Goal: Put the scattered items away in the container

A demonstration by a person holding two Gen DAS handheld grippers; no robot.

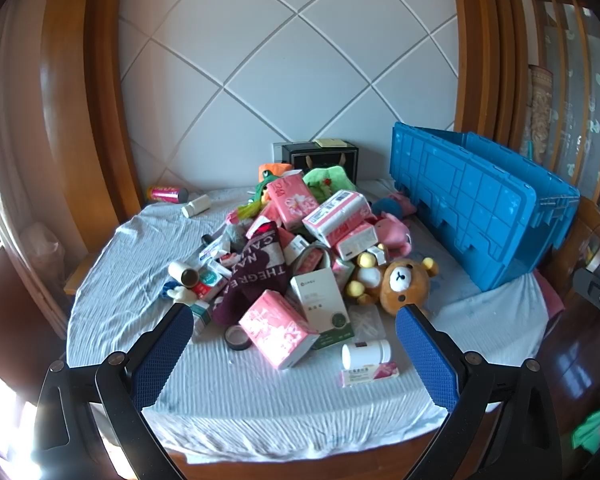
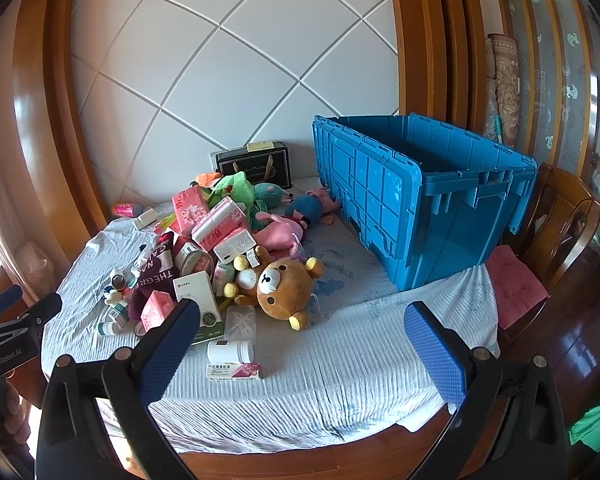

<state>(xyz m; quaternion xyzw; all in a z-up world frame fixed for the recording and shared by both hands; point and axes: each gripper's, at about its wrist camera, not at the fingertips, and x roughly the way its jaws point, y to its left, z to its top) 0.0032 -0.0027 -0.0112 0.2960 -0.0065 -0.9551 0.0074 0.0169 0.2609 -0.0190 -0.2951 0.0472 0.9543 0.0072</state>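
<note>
Right wrist view: crate (image 2: 432, 196) looks empty, the pile (image 2: 220, 248) lies on the table (image 2: 340, 380) beside it. Both grippers, left (image 1: 294, 344) and right (image 2: 302, 340), gape wide, holding nothing; nothing tidied yet.

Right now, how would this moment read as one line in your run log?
stage: start | left gripper: open, empty | right gripper: open, empty | blue crate: looks empty | pile on cloth: untouched
</note>
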